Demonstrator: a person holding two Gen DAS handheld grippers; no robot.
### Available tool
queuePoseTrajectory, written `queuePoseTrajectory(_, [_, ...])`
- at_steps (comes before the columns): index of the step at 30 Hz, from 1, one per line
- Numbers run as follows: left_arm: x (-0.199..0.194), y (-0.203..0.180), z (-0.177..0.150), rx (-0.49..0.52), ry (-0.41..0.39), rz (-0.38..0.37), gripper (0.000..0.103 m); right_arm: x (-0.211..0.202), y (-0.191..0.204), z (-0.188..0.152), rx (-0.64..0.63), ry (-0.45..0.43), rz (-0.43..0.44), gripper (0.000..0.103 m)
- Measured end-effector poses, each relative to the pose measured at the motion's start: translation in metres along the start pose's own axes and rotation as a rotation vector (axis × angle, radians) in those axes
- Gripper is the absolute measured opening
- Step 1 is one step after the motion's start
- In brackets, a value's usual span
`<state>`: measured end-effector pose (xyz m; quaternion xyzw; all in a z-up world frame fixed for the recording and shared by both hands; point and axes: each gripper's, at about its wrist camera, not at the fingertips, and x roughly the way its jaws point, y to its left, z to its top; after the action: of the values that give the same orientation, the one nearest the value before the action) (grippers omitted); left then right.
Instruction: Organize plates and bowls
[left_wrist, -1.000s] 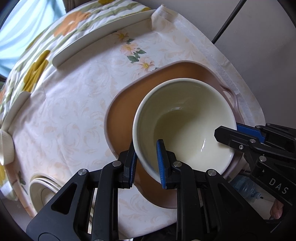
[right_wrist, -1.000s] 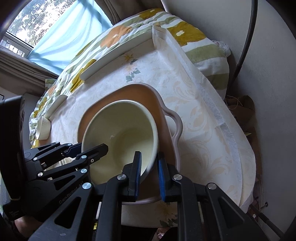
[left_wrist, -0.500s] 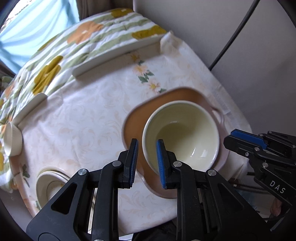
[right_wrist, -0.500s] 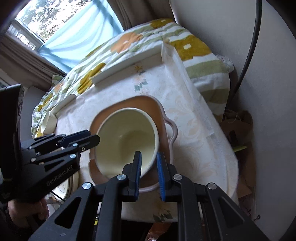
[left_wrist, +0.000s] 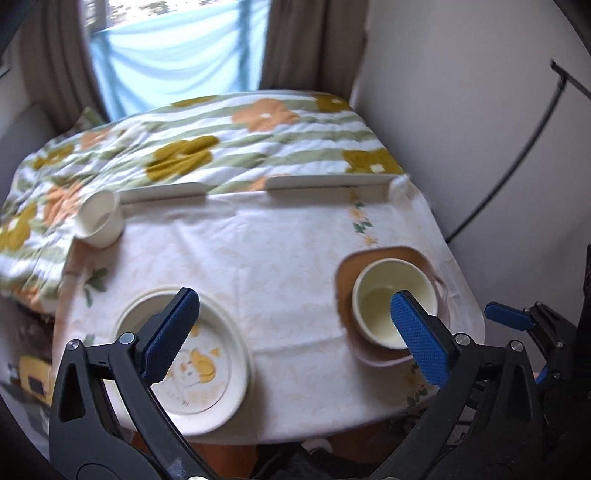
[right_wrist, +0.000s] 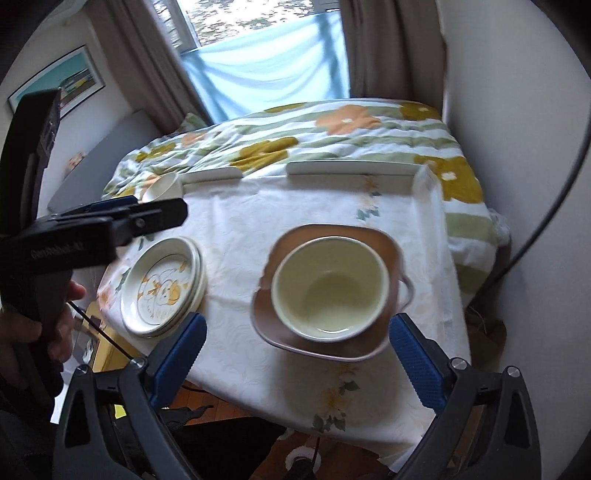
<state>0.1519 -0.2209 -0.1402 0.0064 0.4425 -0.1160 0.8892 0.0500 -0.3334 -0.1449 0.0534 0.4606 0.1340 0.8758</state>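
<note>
A cream bowl (right_wrist: 330, 286) stands in a brown handled dish (right_wrist: 291, 240) near the table's front right; both show in the left wrist view, bowl (left_wrist: 393, 295) and dish (left_wrist: 345, 267). A stack of cream plates with an orange picture (right_wrist: 162, 286) lies at the front left, also in the left wrist view (left_wrist: 201, 363). A small white cup (left_wrist: 98, 219) lies tipped at the back left. My left gripper (left_wrist: 295, 334) is open and empty above the front edge. My right gripper (right_wrist: 297, 356) is open and empty, just short of the dish.
The table has a white floral cloth (left_wrist: 258, 251). A flowered quilt (left_wrist: 192, 147) on a bed lies behind it. Two flat white plates (right_wrist: 351, 168) lean along the table's back edge. A wall (right_wrist: 517, 110) and a black cable (left_wrist: 517, 158) stand to the right.
Both grippers let go of the cream bowl, opened wide and pulled back and up from it. The bowl stays in the brown dish. The plate stack and cup came into view.
</note>
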Motion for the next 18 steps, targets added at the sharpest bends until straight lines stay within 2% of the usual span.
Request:
queuePoseTrajectory(4, [-0.029,0.040,-0.007,-0.099,-0.059,0.079,0.103,0.008,0.018,0.017,-0.064,-0.028,0.060,0.099])
queuePoseTrajectory(11, [-0.072,0.126,-0.010,-0.303,-0.144,0.181,0.103,0.026,0.069,0.082,-0.198,-0.065,0.151,0.099])
queuePoseTrajectory(14, [-0.078,0.170,-0.008,-0.403,-0.159,0.186,0.103,0.035,0.097,0.115,-0.262,-0.089,0.153,0.099])
queuePoseTrajectory(18, [-0.071,0.233,-0.002,-0.546,-0.165,0.156,0.103,0.057,0.132,0.160,-0.305,-0.109,0.205,0.099])
